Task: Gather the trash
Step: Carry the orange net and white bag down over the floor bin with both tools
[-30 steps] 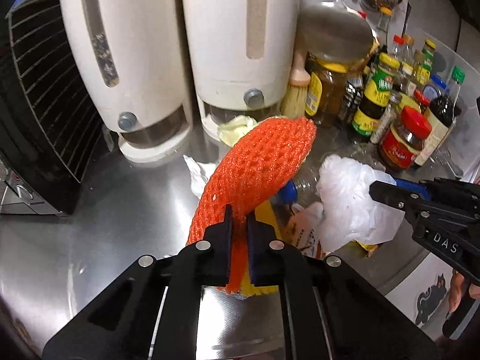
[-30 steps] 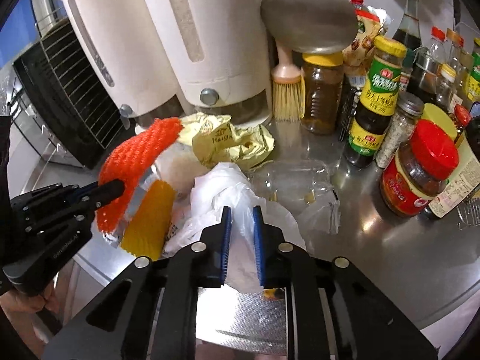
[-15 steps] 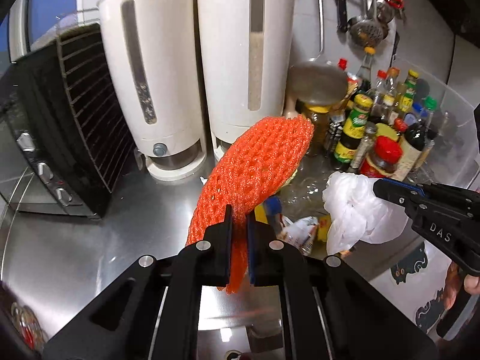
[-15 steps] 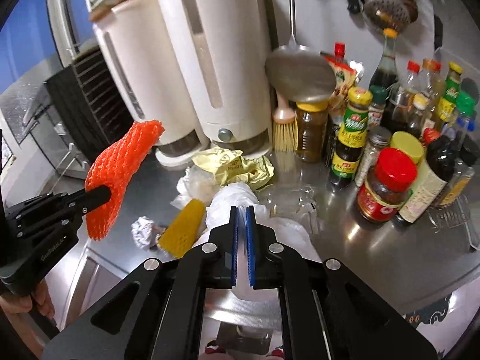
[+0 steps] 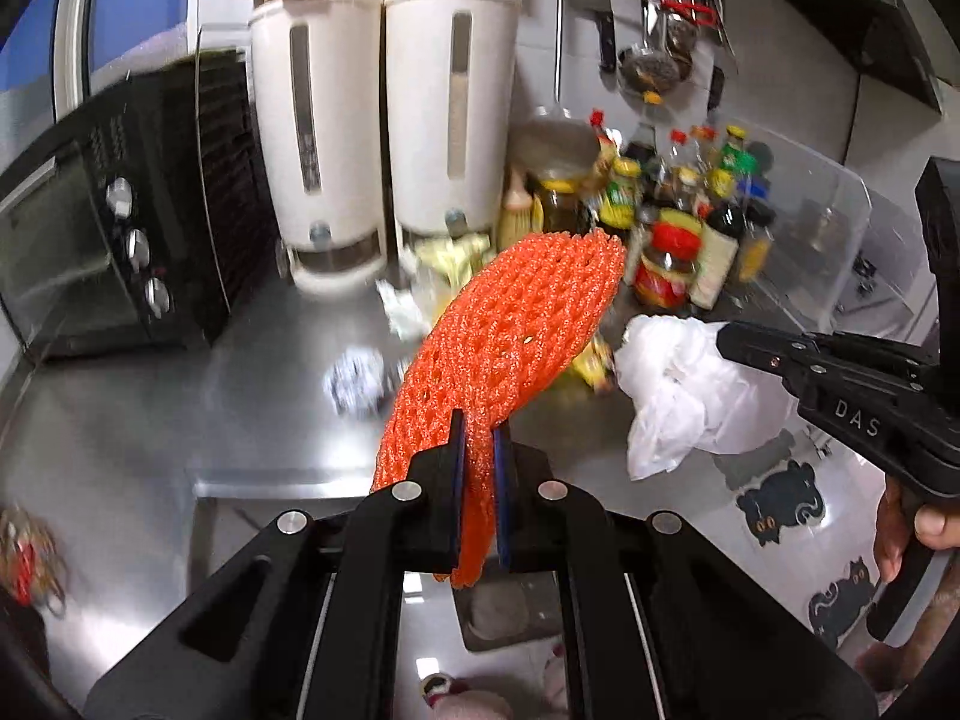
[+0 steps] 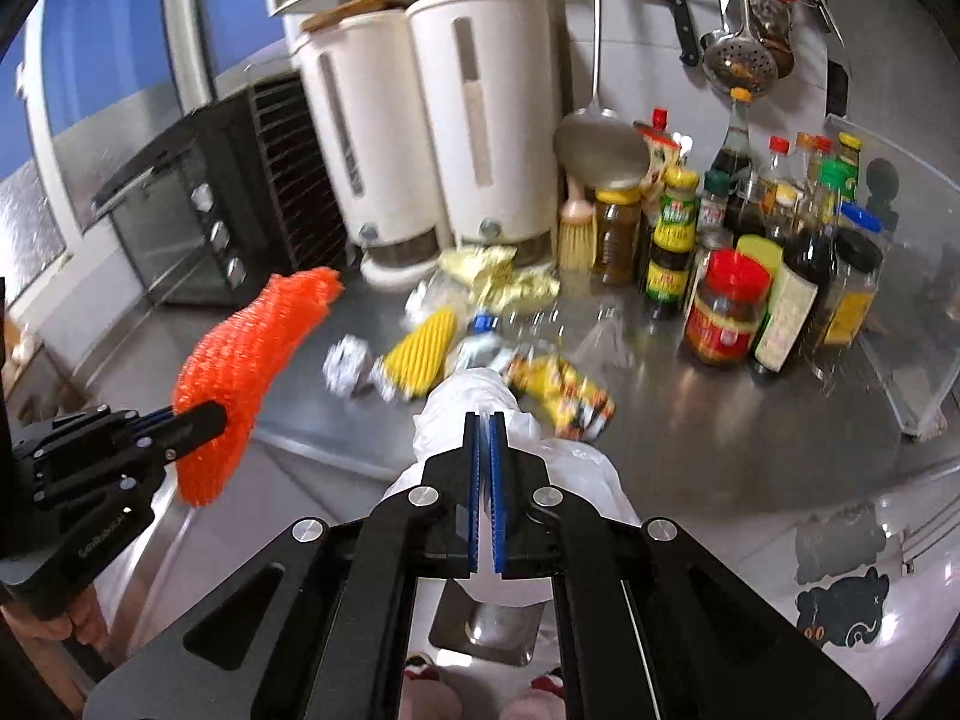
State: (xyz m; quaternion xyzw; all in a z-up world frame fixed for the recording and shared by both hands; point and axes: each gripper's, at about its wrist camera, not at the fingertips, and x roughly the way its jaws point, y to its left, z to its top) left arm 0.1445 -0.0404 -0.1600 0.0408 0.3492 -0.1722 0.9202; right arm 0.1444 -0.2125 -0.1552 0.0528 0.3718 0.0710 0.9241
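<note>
— Jaws first: what does each hold?
— Left gripper (image 5: 478, 447) is clamped on the orange foam net (image 5: 516, 324); right gripper (image 6: 483, 450) pinches a white plastic bag (image 6: 474, 396), both held above the near counter edge.
— And the steel counter (image 6: 750, 420)?
— Yellow foam net (image 6: 420, 351), foil ball (image 6: 347, 363), snack wrapper (image 6: 564, 393); sauce jars (image 6: 729, 315) far right.
</note>
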